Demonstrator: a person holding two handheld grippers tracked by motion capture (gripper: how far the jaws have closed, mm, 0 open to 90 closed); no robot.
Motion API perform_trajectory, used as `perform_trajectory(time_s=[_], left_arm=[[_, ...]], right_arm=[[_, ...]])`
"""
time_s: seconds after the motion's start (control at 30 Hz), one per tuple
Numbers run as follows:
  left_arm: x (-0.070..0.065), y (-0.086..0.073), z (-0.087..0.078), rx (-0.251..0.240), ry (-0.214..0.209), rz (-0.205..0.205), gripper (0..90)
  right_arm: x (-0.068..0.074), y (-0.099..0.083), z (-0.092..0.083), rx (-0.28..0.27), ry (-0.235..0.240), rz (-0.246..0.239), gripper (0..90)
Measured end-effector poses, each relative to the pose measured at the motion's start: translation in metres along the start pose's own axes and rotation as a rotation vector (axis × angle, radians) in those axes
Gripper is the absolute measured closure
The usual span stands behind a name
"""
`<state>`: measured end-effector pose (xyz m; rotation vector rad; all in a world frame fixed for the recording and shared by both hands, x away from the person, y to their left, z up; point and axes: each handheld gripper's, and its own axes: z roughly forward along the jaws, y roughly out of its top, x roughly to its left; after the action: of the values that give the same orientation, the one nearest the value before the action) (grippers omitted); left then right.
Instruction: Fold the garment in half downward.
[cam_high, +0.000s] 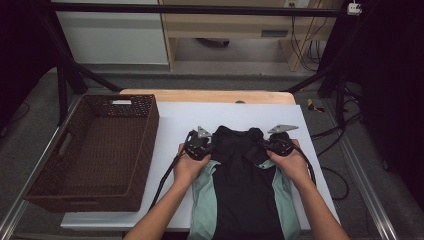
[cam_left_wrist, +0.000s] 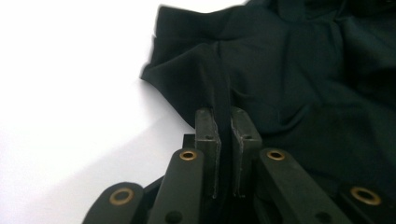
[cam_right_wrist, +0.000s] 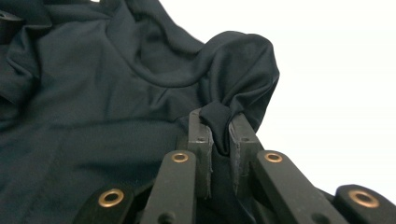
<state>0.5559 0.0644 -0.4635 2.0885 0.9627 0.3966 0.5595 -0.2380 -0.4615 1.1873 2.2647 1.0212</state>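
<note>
White sheeting covers the table (cam_high: 170, 210), whose wooden far edge shows beyond it, with dark floor, a black frame and pale cabinets behind.

On it, the left gripper (cam_high: 206, 145) sits in the person's left hand (cam_high: 189, 167), just left of the middle of the table. In the left gripper view its two black jaws stand almost together, with a thin upright fold of the black garment (cam_left_wrist: 299, 93) pinched between the pads. The fold rises from the garment's left far edge, where the cloth meets the white surface.

The right gripper (cam_high: 270, 144) is held in the right hand (cam_high: 292, 162), just right of the middle. In the right gripper view its jaws are likewise nearly closed, and a small bunched knot of the same black cloth (cam_right_wrist: 116, 116) is squeezed between the pads, with a rounded puff of fabric swelling above and to the right of them. So each gripper has hold of one far corner of the garment.

From the high view, the garment (cam_high: 245, 185) lies lengthwise along the near half of the table, running from the grippers down to the near edge. Pale green side panels (cam_high: 205, 200) flank its black middle.

A cable (cam_high: 165, 182) trails from the left gripper toward the near edge.

Further left, a brown woven basket (cam_high: 146, 150) stands along the left edge of the table, well apart from the garment.
</note>
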Motion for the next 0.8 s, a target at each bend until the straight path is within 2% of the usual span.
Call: perform_trajectory(time_s=[0.17,0.23,0.37,0.53,0.63,0.8], left_arm=[[0.001,0.009,-0.009,-0.035,0.023,-0.001,84.3],[0.0,0.017,-0.017,-0.066,0.03,-0.007,84.4],[-0.001,0.03,-0.027,-0.076,0.058,0.017,84.6],[0.003,0.042,-0.036,-0.116,0.063,0.017,84.6],[0.003,0.043,-0.039,-0.112,0.069,0.021,84.6],[0.001,0.038,-0.037,-0.106,0.068,0.03,84.6]], right_arm=[[-0.004,0.013,-0.017,-0.056,-0.017,0.0,83.0],[-0.004,0.019,-0.023,-0.076,-0.027,-0.01,83.1],[-0.005,0.03,-0.033,-0.11,-0.039,-0.014,83.1],[-0.004,0.044,-0.043,-0.149,-0.06,-0.02,83.1],[-0.005,0.048,-0.048,-0.17,-0.06,-0.014,83.0],[-0.002,0.043,-0.047,-0.164,-0.058,-0.016,83.1]])
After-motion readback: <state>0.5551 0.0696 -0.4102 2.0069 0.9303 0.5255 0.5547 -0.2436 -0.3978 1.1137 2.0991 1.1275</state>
